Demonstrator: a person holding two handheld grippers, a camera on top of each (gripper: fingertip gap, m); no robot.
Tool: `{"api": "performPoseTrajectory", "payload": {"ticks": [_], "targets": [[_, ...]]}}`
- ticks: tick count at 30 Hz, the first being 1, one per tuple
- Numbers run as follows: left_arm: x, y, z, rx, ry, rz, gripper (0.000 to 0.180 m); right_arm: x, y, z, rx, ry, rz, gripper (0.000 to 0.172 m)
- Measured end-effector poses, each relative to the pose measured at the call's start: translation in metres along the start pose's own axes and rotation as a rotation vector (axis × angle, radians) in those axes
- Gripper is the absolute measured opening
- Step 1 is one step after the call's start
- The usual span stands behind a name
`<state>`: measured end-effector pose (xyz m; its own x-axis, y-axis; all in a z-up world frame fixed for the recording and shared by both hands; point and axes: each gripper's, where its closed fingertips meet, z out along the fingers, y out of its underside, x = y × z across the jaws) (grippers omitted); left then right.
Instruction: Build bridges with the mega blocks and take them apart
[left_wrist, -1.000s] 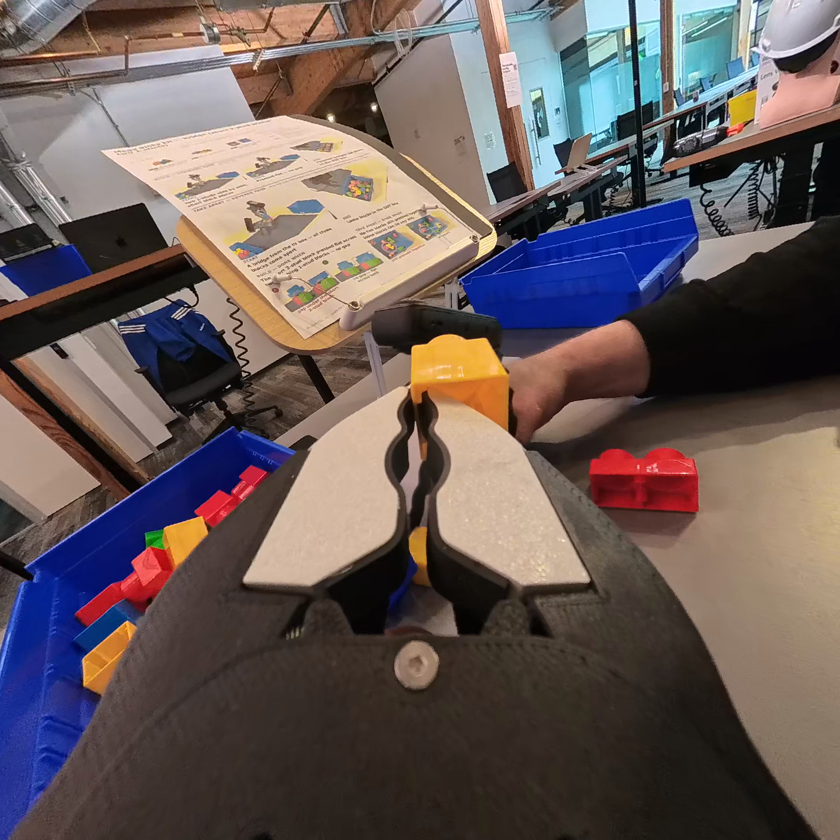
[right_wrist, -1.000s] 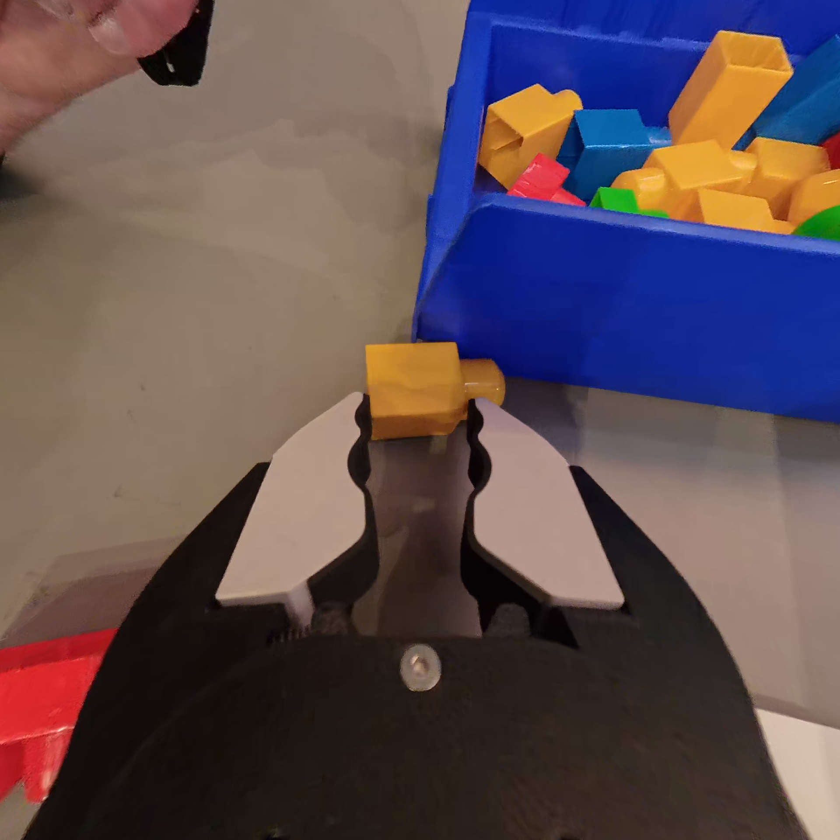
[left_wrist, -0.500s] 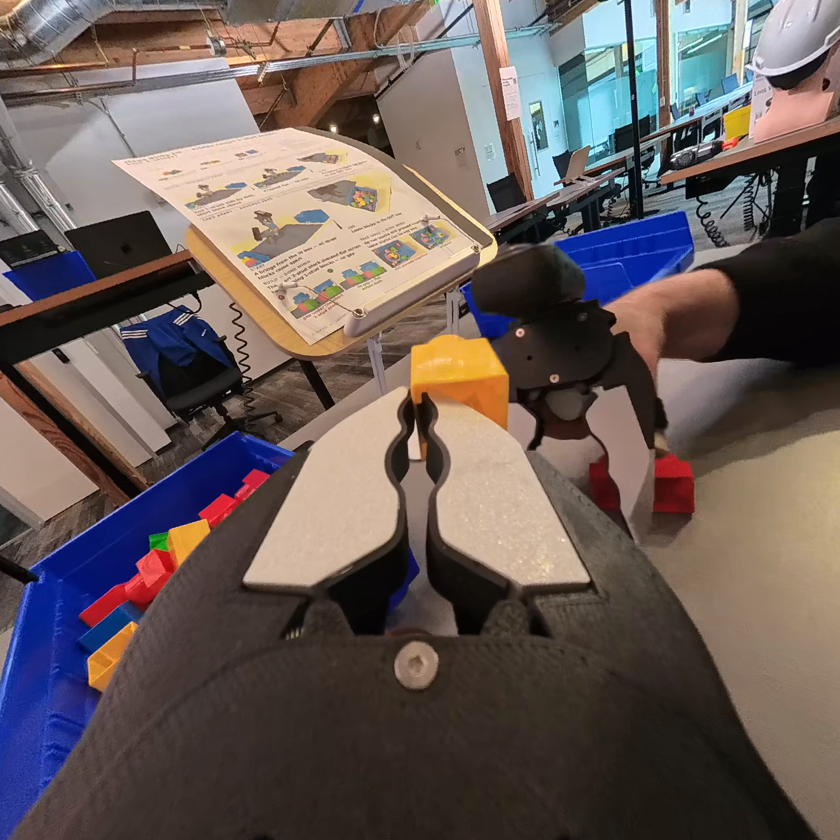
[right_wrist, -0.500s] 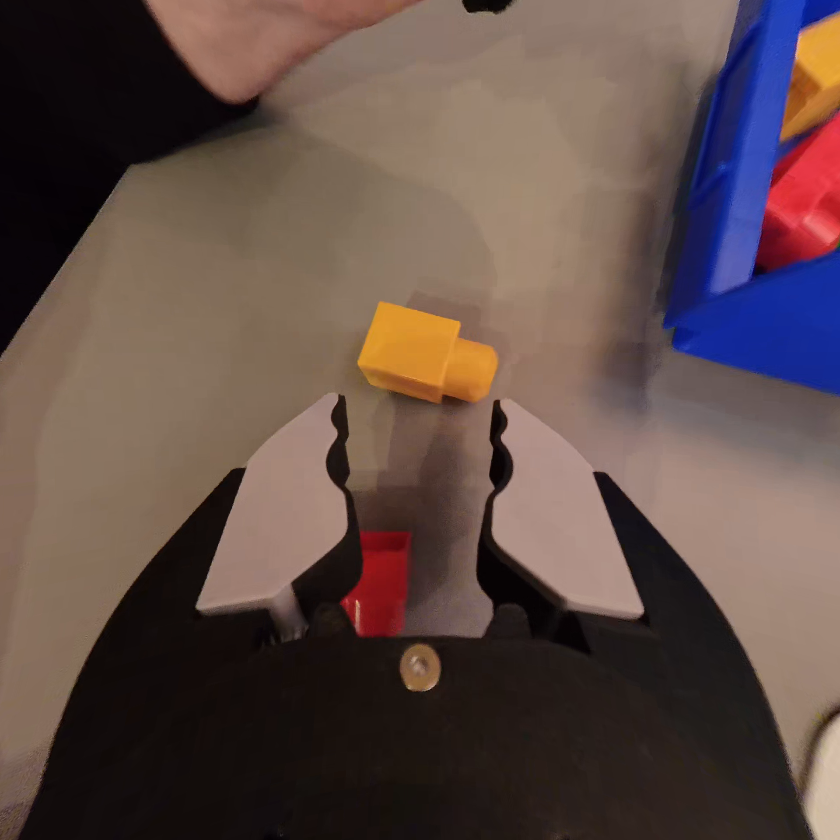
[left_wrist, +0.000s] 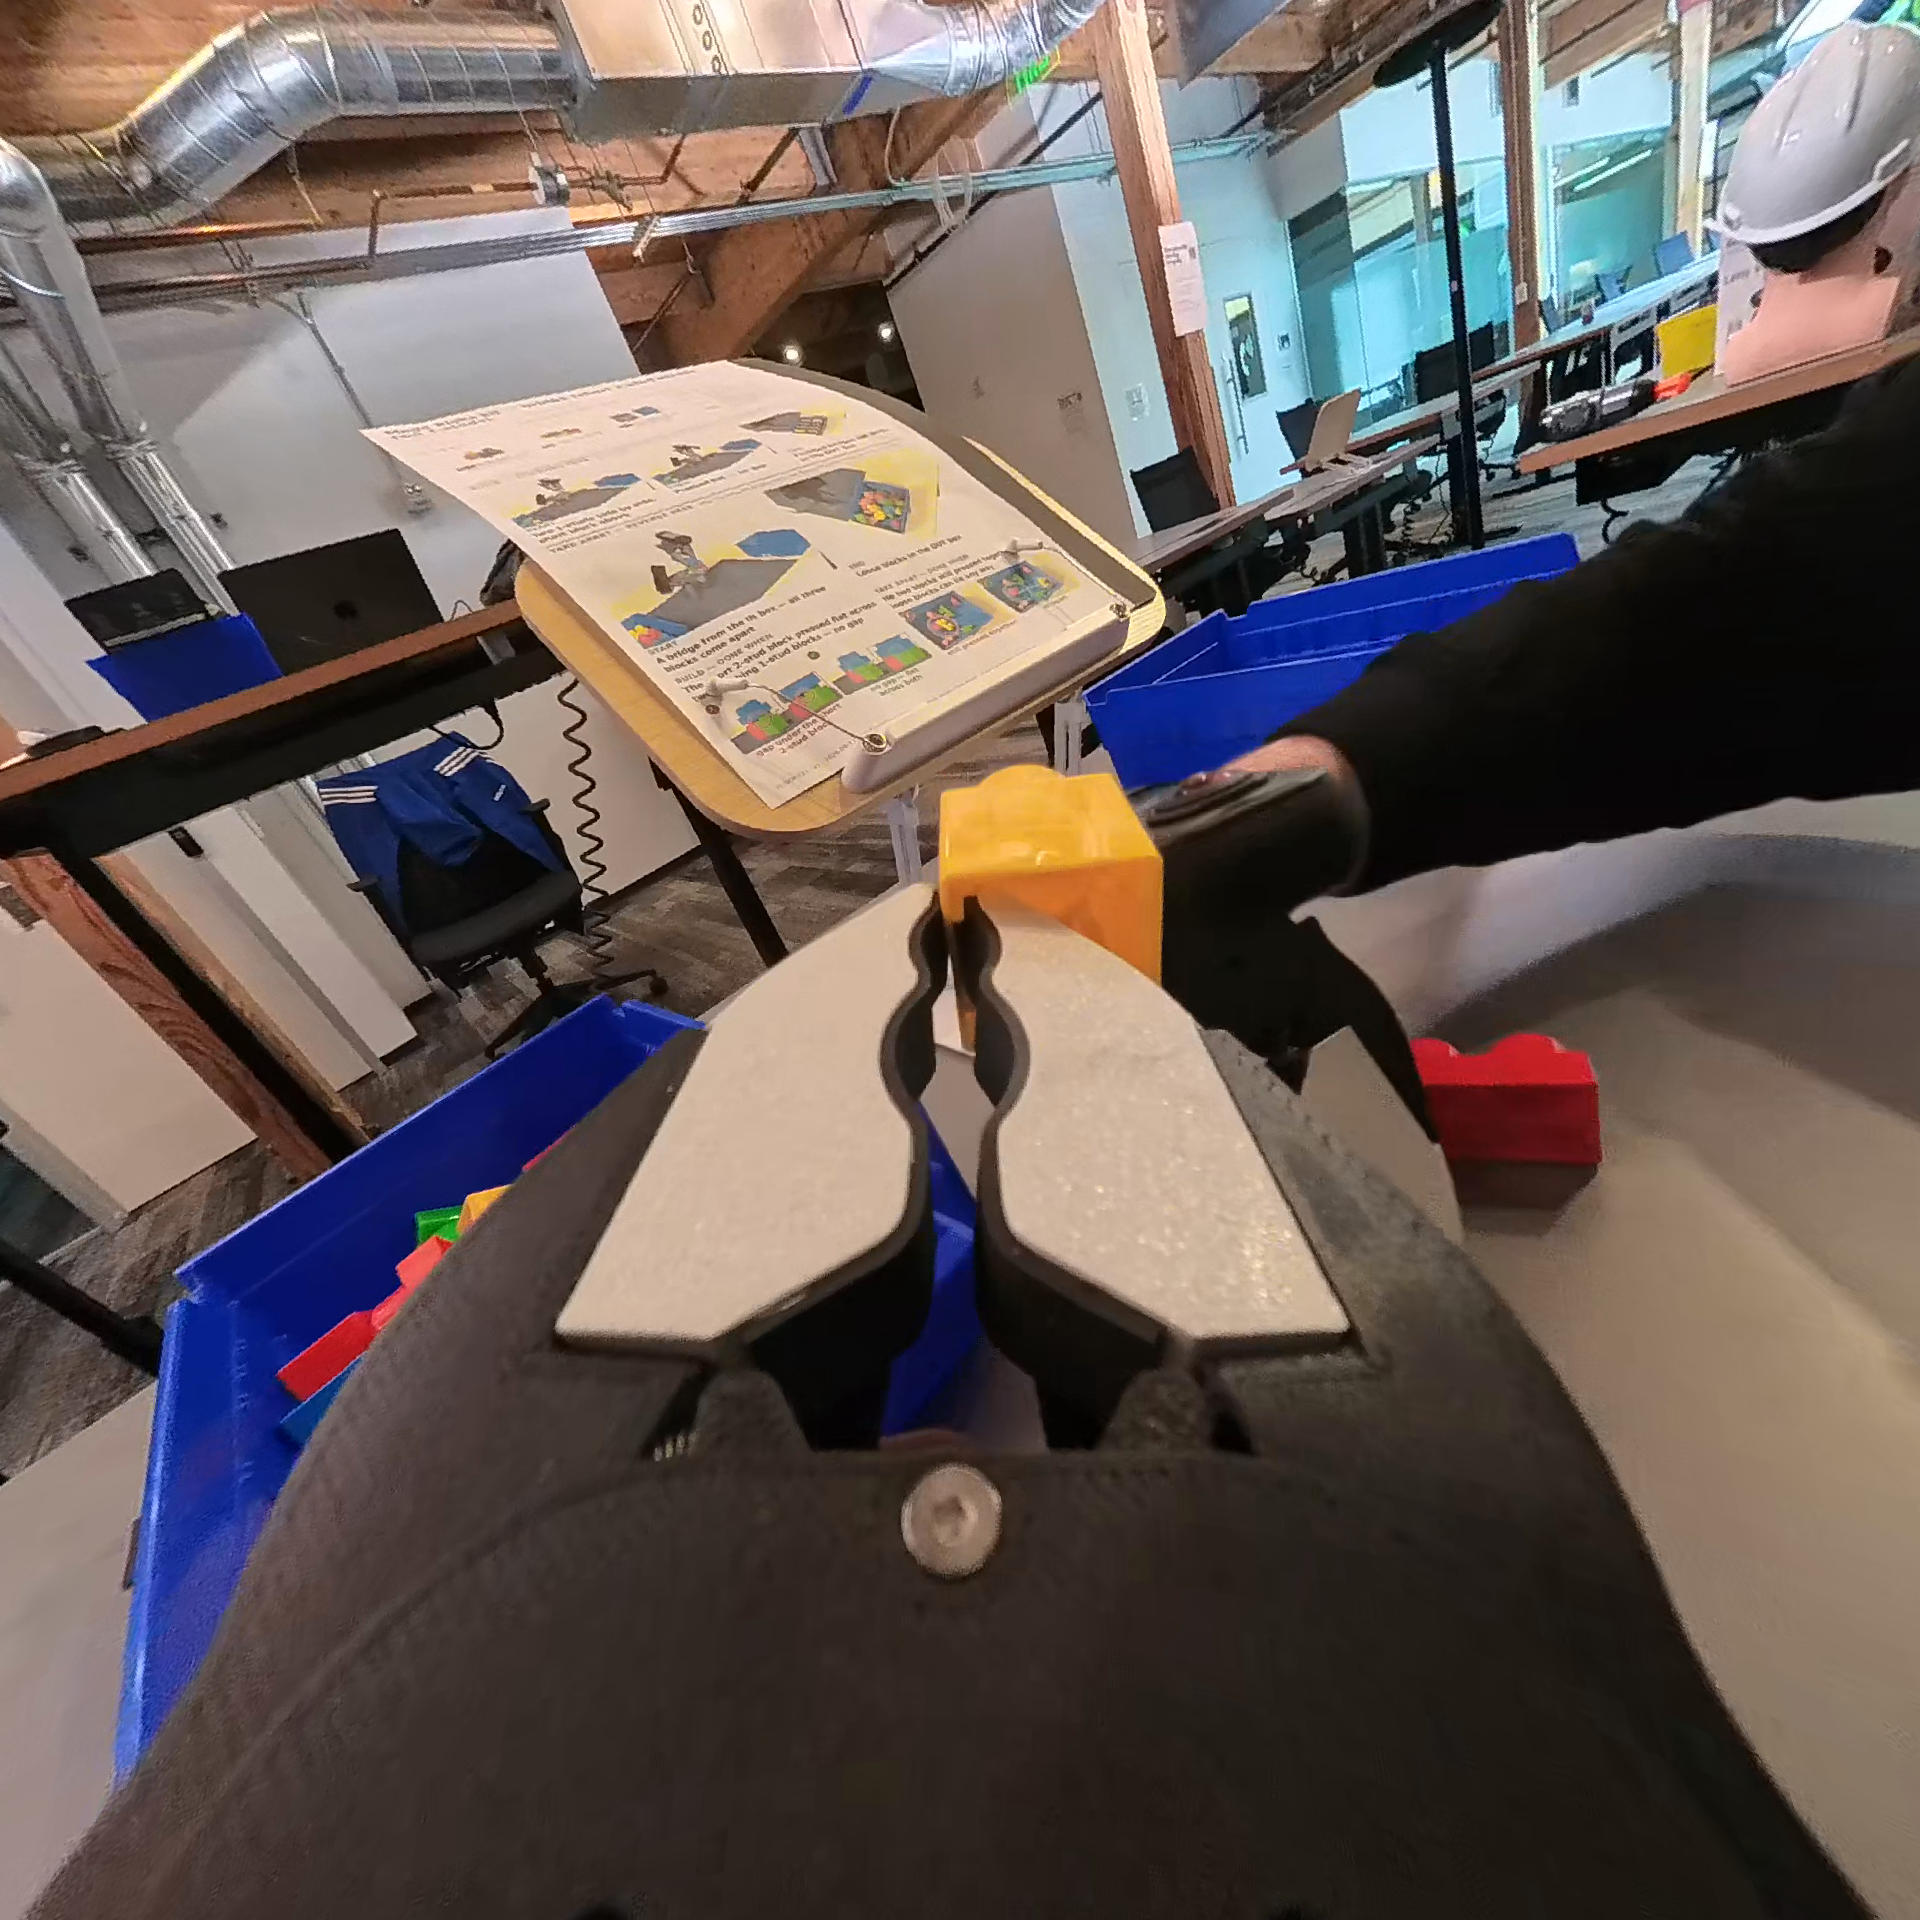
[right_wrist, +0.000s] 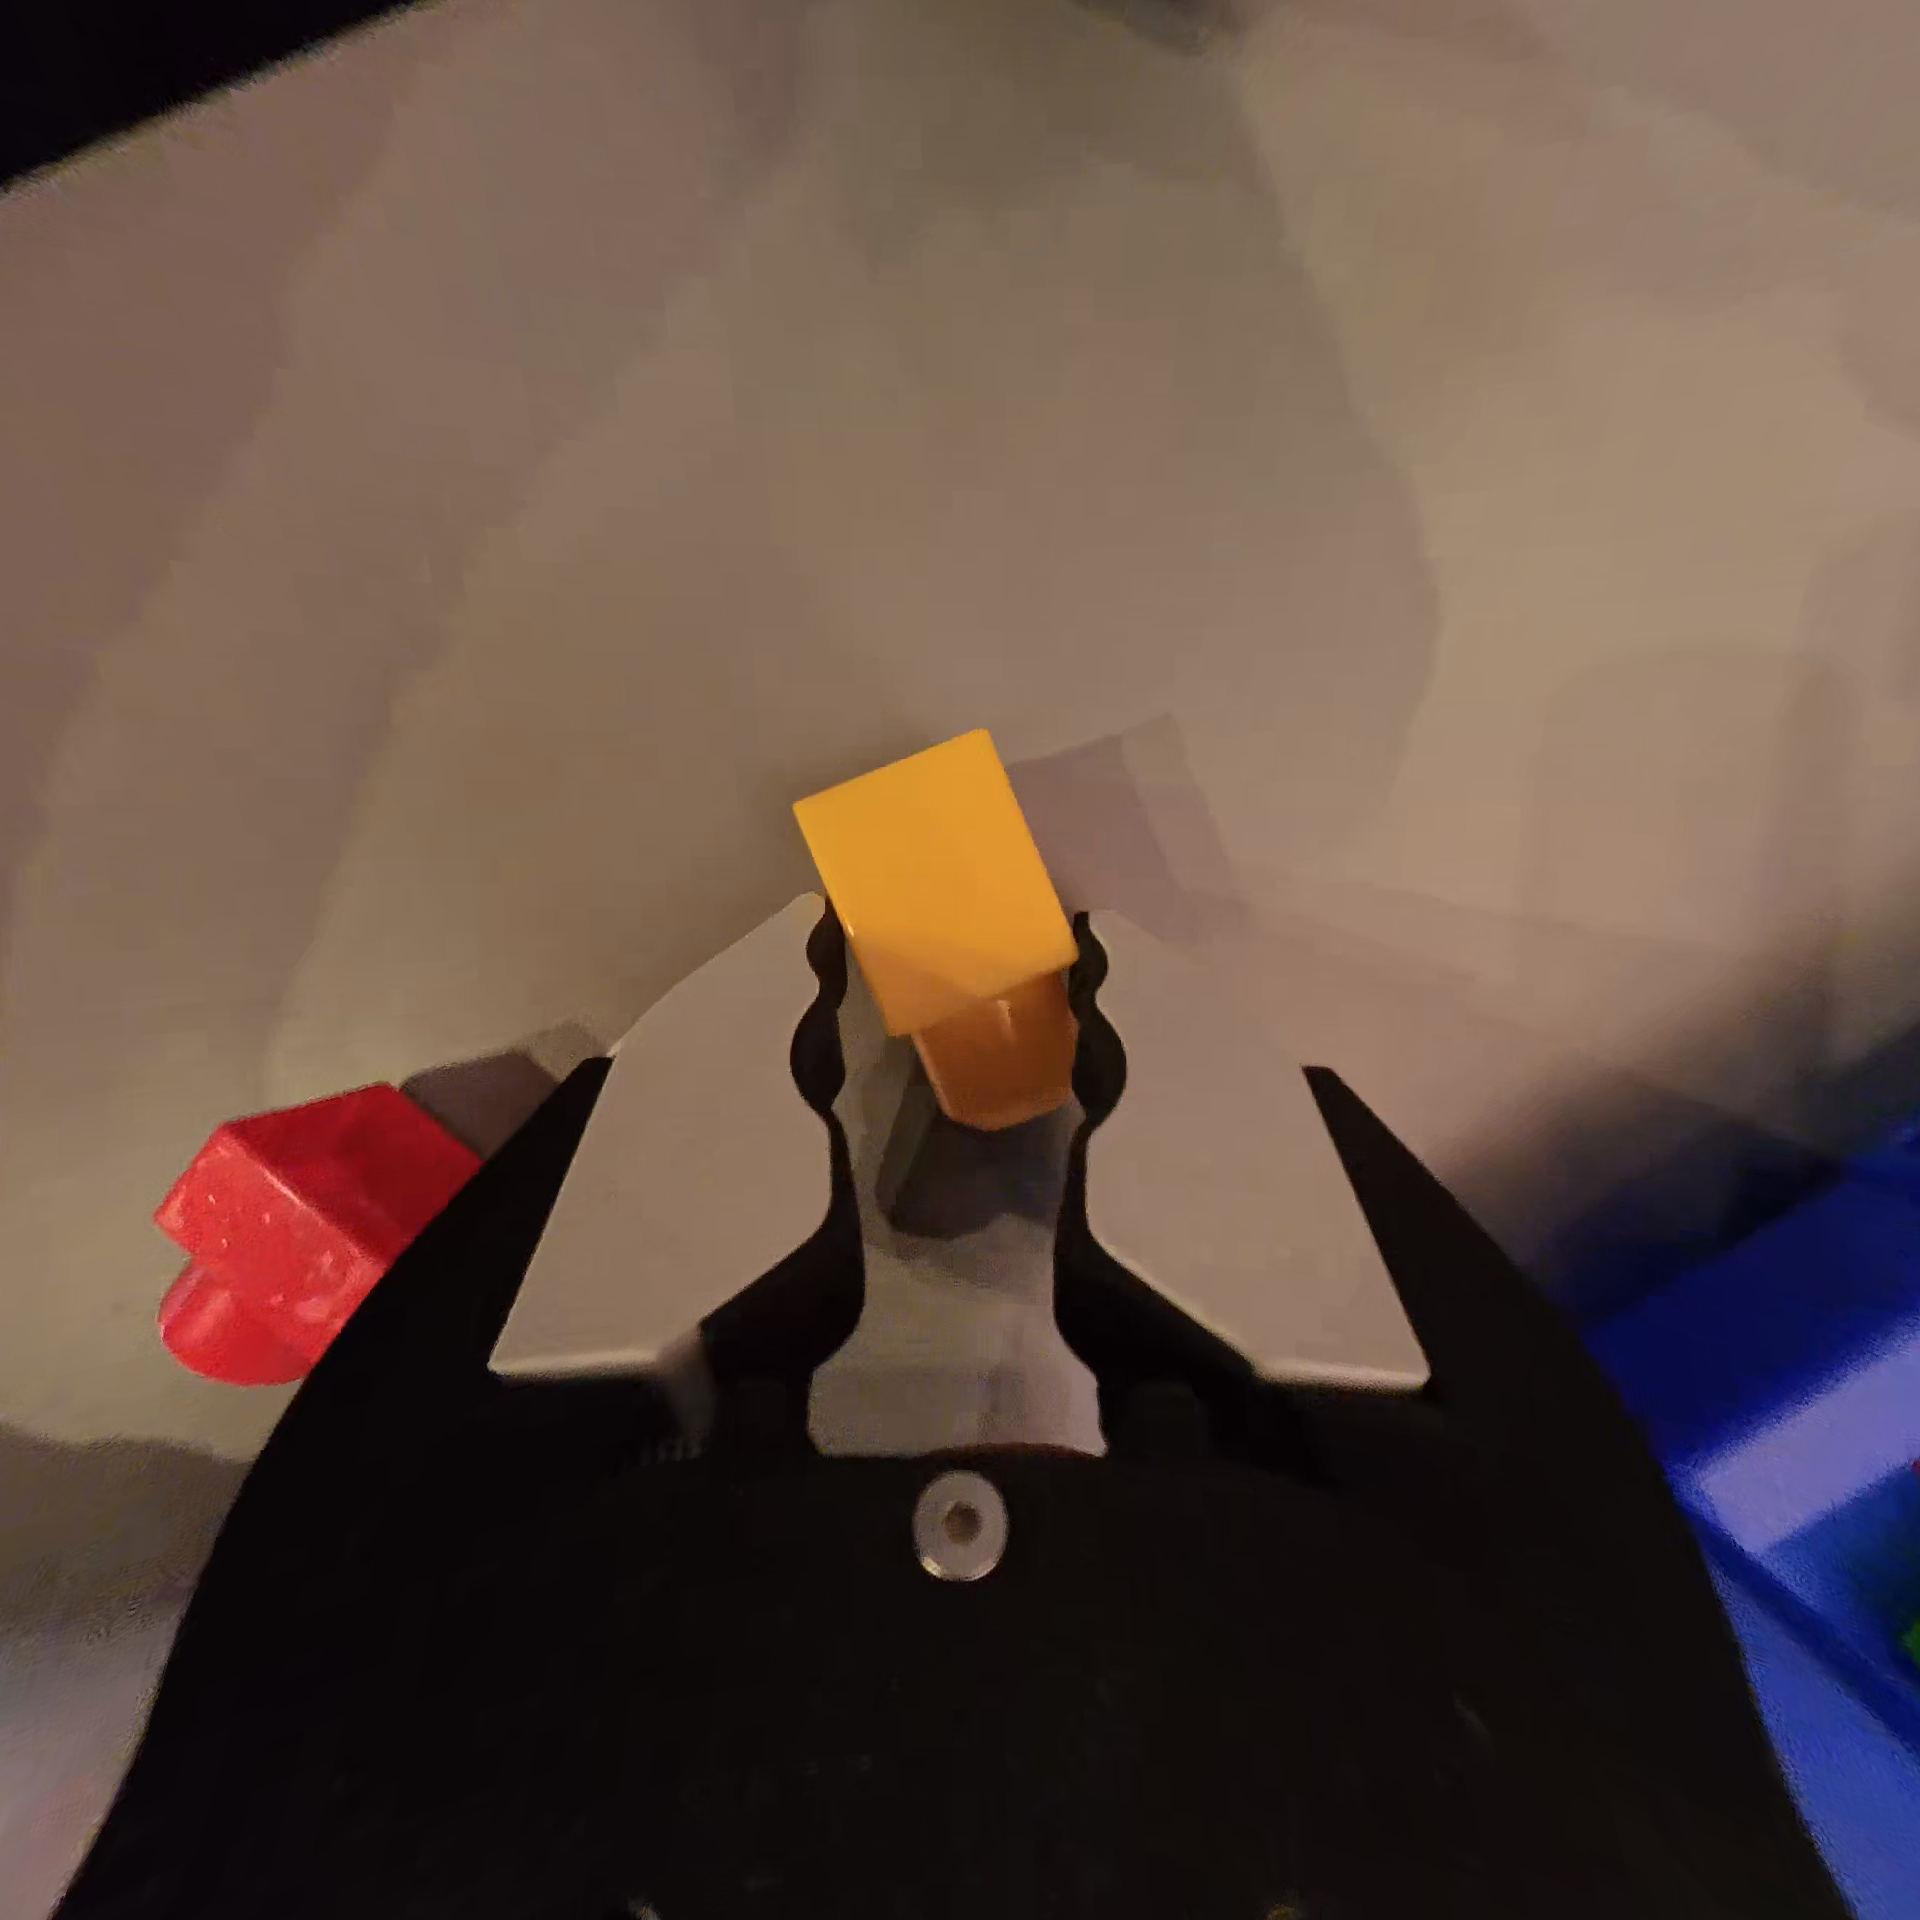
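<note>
1. Yellow plastic shows at both sets of fingers. The left gripper (left_wrist: 958, 914) is clenched on the thin wall of a hollow yellow block (left_wrist: 1049, 862), with one finger inside the block and the other outside it, and holds it up above the grey table (left_wrist: 1714, 1351).
2. The right gripper (right_wrist: 951, 935) has a second yellow block (right_wrist: 935, 883) between its fingers. This block lies on its side on the table with its stud pointing back toward the gripper. The fingers sit right against its sides, and the grip looks closed on it.
3. A red two-stud block (left_wrist: 1507, 1107) rests on the table just beside the right gripper. More blocks lie loose in the blue bin (left_wrist: 239, 1382) at the left.
4. The step in hand looks like the building phase: gathering two yellow single blocks as supports, with the red block likely the span.
5. Next, the right gripper's block needs turning stud-up and standing on the table. The left gripper's block must go down near it, with a gap the red block can bridge.
</note>
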<state>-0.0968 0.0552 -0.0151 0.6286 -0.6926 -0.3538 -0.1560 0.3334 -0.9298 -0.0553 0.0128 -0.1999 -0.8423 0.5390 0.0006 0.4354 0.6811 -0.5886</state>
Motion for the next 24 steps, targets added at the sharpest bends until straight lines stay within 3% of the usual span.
{"api": "performPoseTrajectory", "payload": {"ticks": [5,10,13,16,24], "targets": [[0.003,-0.003,-0.003,0.011,0.023,0.021,0.002,0.002,-0.014,-0.026,0.161,0.169,0.083,0.041],[0.023,-0.010,0.005,0.010,0.089,0.081,0.002,0.014,-0.030,-0.121,0.372,0.569,0.217,0.041],[0.038,-0.010,0.015,-0.008,0.130,0.111,0.002,0.013,-0.043,-0.165,0.463,0.728,0.249,0.041],[0.050,-0.012,0.023,-0.008,0.164,0.126,0.002,0.008,-0.051,-0.176,0.458,0.780,0.220,0.041],[0.064,-0.014,0.028,-0.011,0.210,0.162,0.002,0.006,-0.057,-0.164,0.359,0.770,0.194,0.041]]}}
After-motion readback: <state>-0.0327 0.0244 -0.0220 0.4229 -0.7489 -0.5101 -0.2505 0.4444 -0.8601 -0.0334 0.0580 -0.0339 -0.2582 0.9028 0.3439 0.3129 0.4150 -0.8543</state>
